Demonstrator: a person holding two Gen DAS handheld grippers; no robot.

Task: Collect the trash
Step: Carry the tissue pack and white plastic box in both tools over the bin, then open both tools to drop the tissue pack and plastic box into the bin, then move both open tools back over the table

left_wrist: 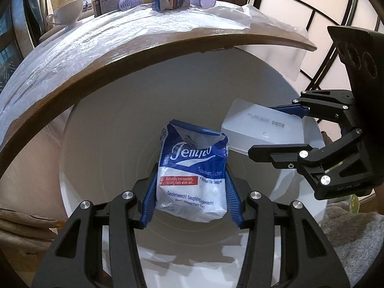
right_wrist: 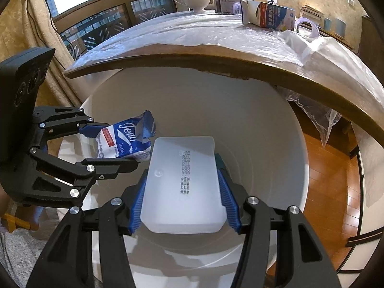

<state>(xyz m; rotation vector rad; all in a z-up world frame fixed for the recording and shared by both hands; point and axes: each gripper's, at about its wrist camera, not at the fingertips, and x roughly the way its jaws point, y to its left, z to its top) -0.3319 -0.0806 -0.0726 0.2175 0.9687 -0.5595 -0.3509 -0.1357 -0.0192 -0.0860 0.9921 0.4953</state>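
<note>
Left wrist view
Left gripper [left_wrist: 192,192]: its blue ribbed fingers [left_wrist: 150,196] press both sides of the tissue pack [left_wrist: 192,175], gripping it.
Tissue pack: soft crinkled plastic, blue and white with a red strip, torn open at the top; it hangs over the mouth of the bin [left_wrist: 108,124].
Bin: round, smooth, white, standing under the counter [left_wrist: 144,55] edge.
Right gripper [left_wrist: 276,132]: reaches in from the right, fingers clamped on the plastic box [left_wrist: 261,129]; box and pack are just beside each other.
Counter: curved brown wood rim, top covered with wrinkled clear film; a white cup [left_wrist: 69,12], cartons and purple rolls stand at the far side.

Right wrist view
Right gripper [right_wrist: 181,189]: blue ribbed fingers [right_wrist: 228,199] grip the long sides of the plastic box [right_wrist: 182,182].
Plastic box: flat, rectangular, rounded corners, milky translucent, with dark printed text; held above the bin [right_wrist: 264,124] opening.
Left gripper [right_wrist: 112,141]: comes in from the left holding the tissue pack [right_wrist: 127,139], whose lower corner sits right beside the box's corner; I cannot tell whether they touch.
Floor [right_wrist: 328,180]: glossy reddish wood planks to the right of the bin.
</note>
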